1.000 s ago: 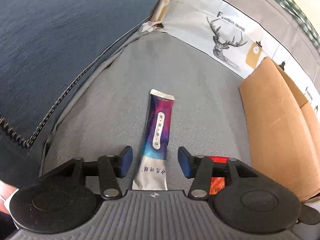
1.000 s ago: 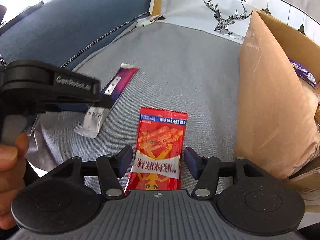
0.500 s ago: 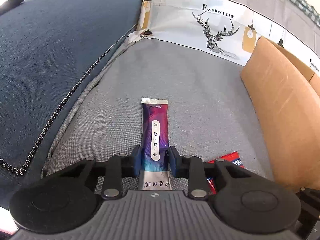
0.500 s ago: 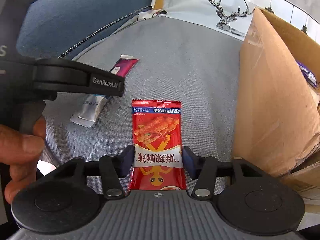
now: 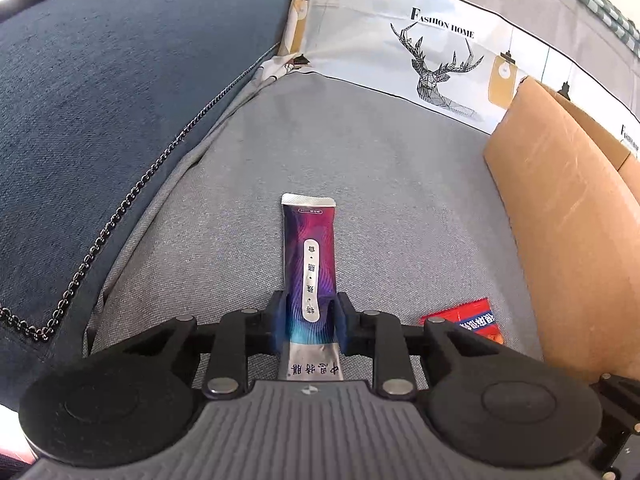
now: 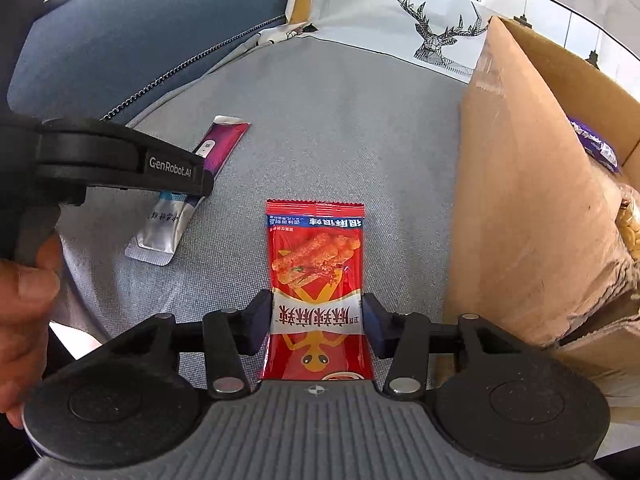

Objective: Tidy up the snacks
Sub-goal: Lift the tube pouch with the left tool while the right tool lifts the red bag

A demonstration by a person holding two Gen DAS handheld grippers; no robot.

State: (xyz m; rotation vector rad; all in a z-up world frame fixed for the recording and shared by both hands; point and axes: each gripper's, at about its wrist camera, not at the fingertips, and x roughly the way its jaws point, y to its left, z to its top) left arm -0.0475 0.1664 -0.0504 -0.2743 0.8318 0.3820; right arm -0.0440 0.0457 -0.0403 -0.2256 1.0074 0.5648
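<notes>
— Where does everything sit, taking the cardboard box [image 6: 532, 208] as the mark?

— The box stands on the sofa seat [image 6: 340, 120]. The snack packet [image 6: 316, 280] lies flat on the seat, near the box's left. The stick sachet [image 5: 309, 264] lies farther left of the box, beyond the packet.

— And inside the box?

— A wrapped bar [image 6: 596, 148] lies in it. The printed cover [image 6: 420, 12] runs behind the box.

Bright, even daylight; overexposed window glare top left. Soft shadows only. Focus sharp at centre; strong fisheye bending at edges; no motion blur.
</notes>
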